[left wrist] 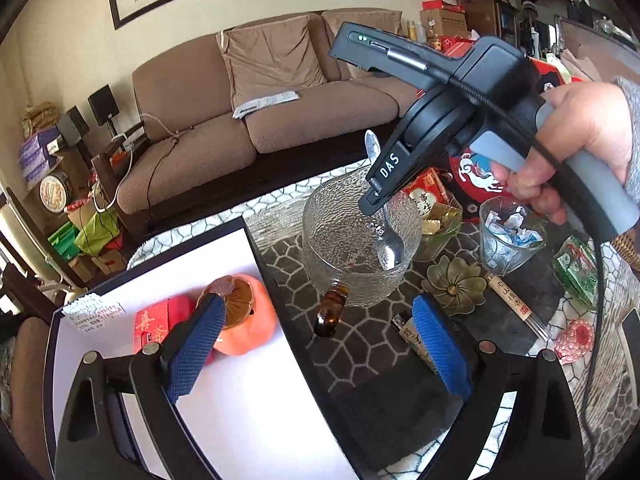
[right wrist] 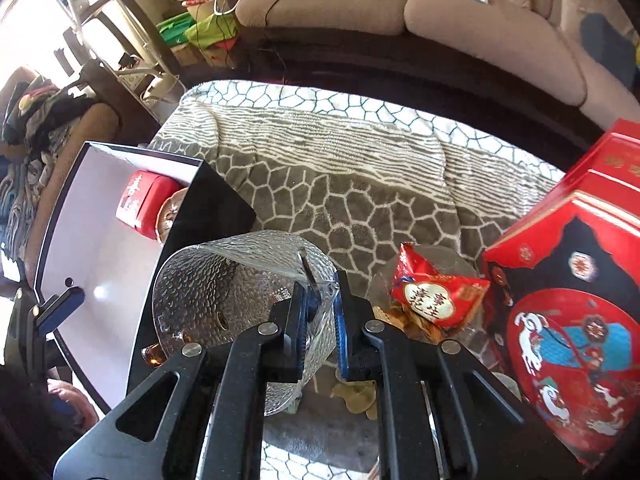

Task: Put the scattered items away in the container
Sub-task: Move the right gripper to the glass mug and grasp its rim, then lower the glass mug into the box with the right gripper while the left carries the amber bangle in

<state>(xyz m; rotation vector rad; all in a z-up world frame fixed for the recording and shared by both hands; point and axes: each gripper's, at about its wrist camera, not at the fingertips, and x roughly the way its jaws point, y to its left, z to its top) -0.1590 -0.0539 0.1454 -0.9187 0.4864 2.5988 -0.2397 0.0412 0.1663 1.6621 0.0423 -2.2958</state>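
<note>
A black box with a white inside (left wrist: 224,364) (right wrist: 100,264) lies at the left and holds an orange round item (left wrist: 248,316) and a red packet (left wrist: 154,326) (right wrist: 146,200). My left gripper (left wrist: 316,348) is open, its left finger (left wrist: 196,344) over the box, its right finger (left wrist: 438,344) over the mat. My right gripper (left wrist: 380,196) (right wrist: 322,304) is shut on a metal spoon (left wrist: 390,248) whose bowl hangs inside a textured glass jar (left wrist: 356,240) (right wrist: 236,304). A brown bottle (left wrist: 330,310) lies beside the jar.
On the patterned mat (right wrist: 340,184) are a lighter (left wrist: 408,330), a gold flower dish (left wrist: 456,284), a glass of wrappers (left wrist: 508,236), a dish of sweets (left wrist: 434,208) (right wrist: 436,292), an incense tube (left wrist: 516,304), a green packet (left wrist: 578,268) and a red tin (right wrist: 568,308). A sofa (left wrist: 248,120) stands behind.
</note>
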